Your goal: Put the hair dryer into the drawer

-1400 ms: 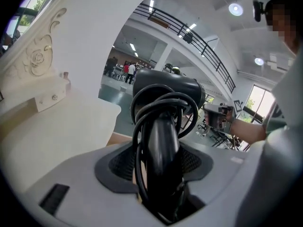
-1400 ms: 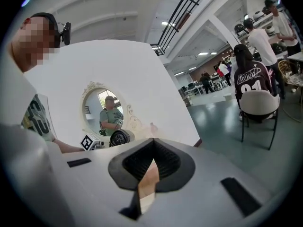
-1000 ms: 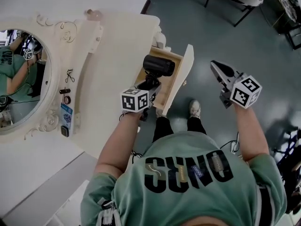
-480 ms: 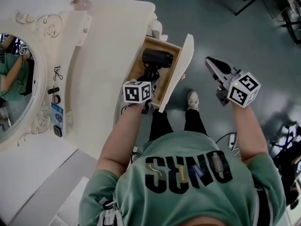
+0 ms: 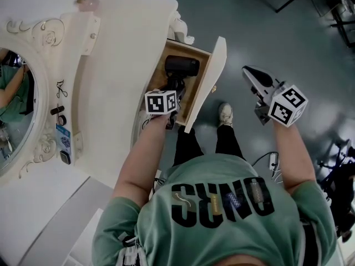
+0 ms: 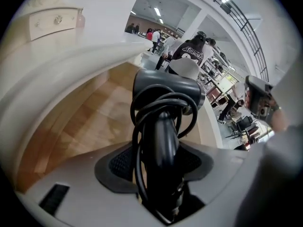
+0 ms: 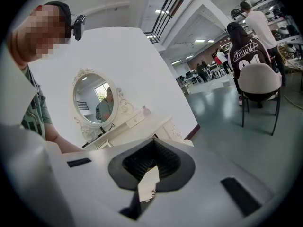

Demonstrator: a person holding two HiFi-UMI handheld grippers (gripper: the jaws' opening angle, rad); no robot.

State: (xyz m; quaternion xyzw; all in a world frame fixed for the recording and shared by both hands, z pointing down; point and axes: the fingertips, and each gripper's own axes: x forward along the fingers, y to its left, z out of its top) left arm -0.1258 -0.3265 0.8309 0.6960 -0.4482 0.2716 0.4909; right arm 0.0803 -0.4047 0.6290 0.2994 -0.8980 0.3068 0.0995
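The one hair dryer point(image 5: 182, 65) is lower than before, now inside the one open drawer point(image 5: 218, 73). Of two grippers, the left gripper point(image 5: 174, 88) squeezes its handle. The right gripper point(image 5: 250, 74), beside the drawer, is closed and empty.

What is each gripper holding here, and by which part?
The left gripper grips the hair dryer by its handle, cord looped round it. The right gripper holds nothing.

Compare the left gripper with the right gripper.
The left gripper clamps the hair dryer by its handle; the right gripper is shut on nothing. The left gripper reaches into the open drawer; the right gripper hangs over the floor. Both carry a marker cube.
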